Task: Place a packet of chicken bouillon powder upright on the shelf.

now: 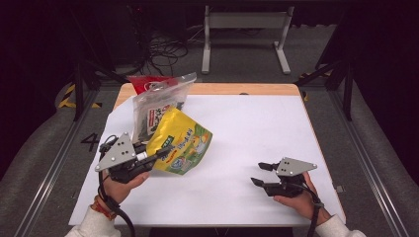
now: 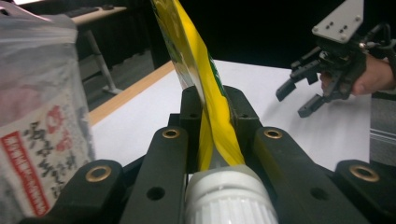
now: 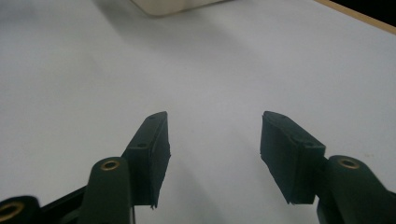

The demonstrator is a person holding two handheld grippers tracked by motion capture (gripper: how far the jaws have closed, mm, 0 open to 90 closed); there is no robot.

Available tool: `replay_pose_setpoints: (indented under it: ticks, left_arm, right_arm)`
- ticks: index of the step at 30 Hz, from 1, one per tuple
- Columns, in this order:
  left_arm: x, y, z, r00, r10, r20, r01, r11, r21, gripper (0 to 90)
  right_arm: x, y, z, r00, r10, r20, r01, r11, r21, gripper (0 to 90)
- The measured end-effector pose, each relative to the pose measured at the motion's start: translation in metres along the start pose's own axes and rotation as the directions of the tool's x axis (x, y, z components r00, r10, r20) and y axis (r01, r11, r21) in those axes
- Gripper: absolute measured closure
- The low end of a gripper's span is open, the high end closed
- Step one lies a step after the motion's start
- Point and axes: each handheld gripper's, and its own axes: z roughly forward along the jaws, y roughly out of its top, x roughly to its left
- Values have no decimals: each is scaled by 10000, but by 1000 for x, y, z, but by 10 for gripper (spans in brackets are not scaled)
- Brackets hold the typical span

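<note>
A yellow spouted pouch with green print is lifted off the white table at the left, and my left gripper is shut on its lower corner. In the left gripper view the yellow pouch stands edge-on between the two black jaws, with its white ribbed cap at the bottom. Behind it, a clear bag with dark contents and printed label stands upright; the same bag is close at the left. My right gripper rests low at the right with its jaws apart and nothing between them.
A red packet lies behind the clear bag at the table's back left. The white sheet covers most of the wooden table. A pale object's edge shows at the top of the right gripper view. A white bench frame stands on the floor beyond.
</note>
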Motion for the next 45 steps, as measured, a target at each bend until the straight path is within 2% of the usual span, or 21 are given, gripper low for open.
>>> replay_pose_setpoints:
  ticks: [6,9,14,21,22,26,27,30,31,33,37,39,40,41,43,44,45]
  left_arm:
    - [15,5,-13,9981,243,-566,-247,9997,-64,805]
    - [25,12,-20,9955,607,-721,-604,9982,61,805]
    - [42,22,-30,9916,1061,-735,-1041,9941,314,805]
    - [66,26,-31,9879,1272,-888,-1210,9900,725,805]
    - [70,25,-30,9892,1232,-798,-1173,9903,746,805]
    - [83,25,-24,9874,1460,-618,-1390,9847,1053,804]
    - [83,25,-24,9874,1460,-618,-1390,9847,1053,804]
    - [93,27,-18,9842,1743,-325,-1682,9760,1385,804]
    - [96,27,-15,9845,1749,-108,-1714,9739,1488,804]
    - [101,25,-11,9826,1851,134,-1843,9654,1843,804]
    - [109,21,-6,9815,1854,489,-1916,9558,2230,804]
    - [111,19,-5,9826,1758,606,-1850,9570,2234,804]
    - [114,17,-3,9808,1784,787,-1927,9492,2488,804]
    - [114,17,-3,9808,1784,787,-1927,9492,2488,804]
    - [117,14,-2,9785,1776,1050,-1997,9430,2663,803]
    - [119,13,-2,9785,1755,1088,-1988,9427,2680,804]
    - [120,12,-3,9787,1678,1180,-1936,9455,2617,804]
  right_arm:
    - [0,-1,0,10000,56,20,-56,10000,1,414]
    - [0,-2,1,10000,84,13,-84,10000,27,413]
    - [1,-2,3,10000,64,-11,-64,9999,117,408]
    - [2,-3,6,9999,103,-48,-102,9998,199,408]
    - [2,-3,7,9999,92,-61,-91,9997,223,408]
    - [3,-4,8,9999,97,-89,-95,9996,282,407]
    - [3,-4,8,9999,97,-89,-95,9996,282,407]
    - [2,-4,9,9997,214,-102,-211,9993,294,406]
    - [1,-5,9,9997,231,-115,-227,9993,299,405]
    - [1,-5,9,9995,291,-116,-287,9991,314,404]
    - [0,-7,9,9992,394,-109,-391,9987,334,401]
    - [0,-7,9,9992,390,-98,-386,9986,353,401]
    - [1,-7,10,9991,403,-103,-399,9985,368,401]
    - [1,-7,10,9991,403,-103,-399,9985,368,401]
    - [1,-7,10,9991,402,-107,-398,9984,412,400]
    - [1,-8,11,9992,393,-122,-387,9982,452,397]
    - [2,-8,11,9991,400,-142,-393,9981,478,395]
